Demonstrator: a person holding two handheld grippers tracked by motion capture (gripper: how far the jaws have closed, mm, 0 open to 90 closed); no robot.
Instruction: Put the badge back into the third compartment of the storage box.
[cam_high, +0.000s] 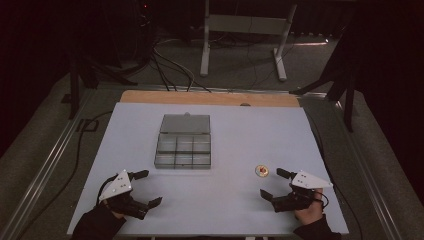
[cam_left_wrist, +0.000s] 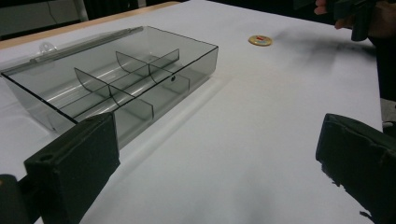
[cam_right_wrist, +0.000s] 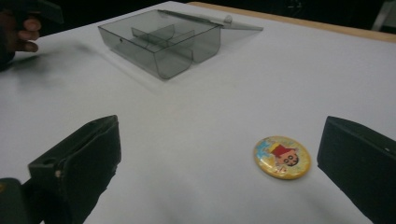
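- left gripper (cam_high: 144, 188) low near table's front-left corner, jaws spread wide, nothing between them
- clear divided box (cam_high: 183, 150) mid-table, lid (cam_high: 185, 123) flipped open flat behind it; compartments look empty
- bare white table (cam_high: 215, 200) between box and front edge, open room around both grippers
- round badge (cam_high: 262, 171) flat on table, right of box, well apart from it
- right gripper (cam_high: 271, 184) just beside badge, jaws wide, holding nothing; badge lies ahead near its right jaw in right gripper view (cam_right_wrist: 282, 156)

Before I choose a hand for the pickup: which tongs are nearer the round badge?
Right. The right tongs sit just beside the badge; the left tongs are far across the table.
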